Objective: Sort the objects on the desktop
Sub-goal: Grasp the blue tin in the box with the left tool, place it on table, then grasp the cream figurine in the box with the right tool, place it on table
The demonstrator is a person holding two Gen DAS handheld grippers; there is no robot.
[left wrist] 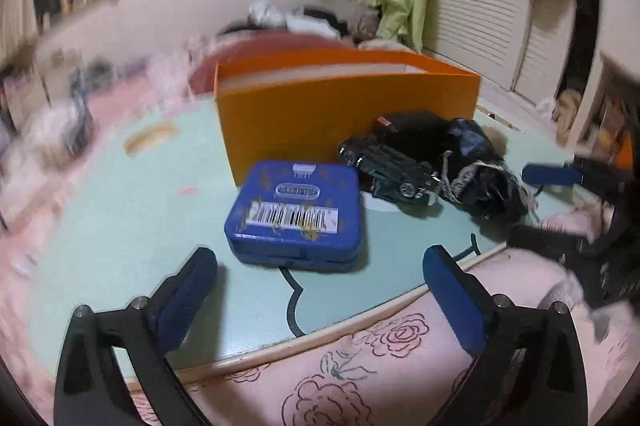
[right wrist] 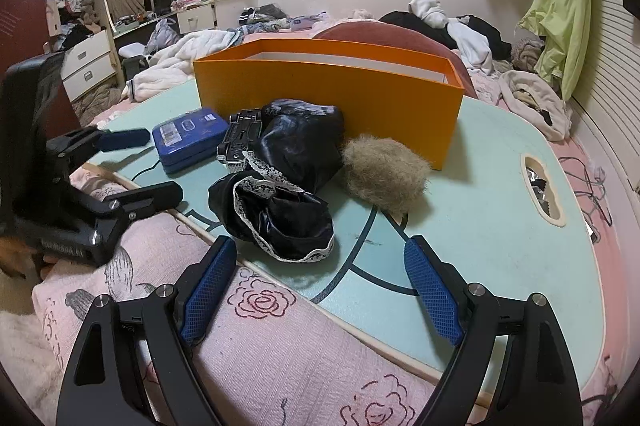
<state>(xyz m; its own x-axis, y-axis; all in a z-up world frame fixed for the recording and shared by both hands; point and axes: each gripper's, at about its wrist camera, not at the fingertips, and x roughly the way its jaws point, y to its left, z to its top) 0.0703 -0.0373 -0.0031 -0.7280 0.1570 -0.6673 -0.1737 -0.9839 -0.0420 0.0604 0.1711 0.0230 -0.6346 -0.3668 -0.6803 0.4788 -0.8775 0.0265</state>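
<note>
Four loose items lie on the mint-green bench [right wrist: 480,186] in front of the orange box [right wrist: 332,94], which I judge to be the sorting bin: a blue tin [left wrist: 296,210], a toy car [left wrist: 394,168], black lace-trimmed satin cloth [right wrist: 280,202] and a tan fur tuft [right wrist: 384,172]. My left hand-held gripper [left wrist: 320,282] has its jaws spread wide and empty, aimed at the tin just ahead, since that item lies nearest and apart from the pile. My right hand-held gripper [right wrist: 320,278] waits open and empty near the bench edge, facing the cloth, keeping the left one's approach clear.
</note>
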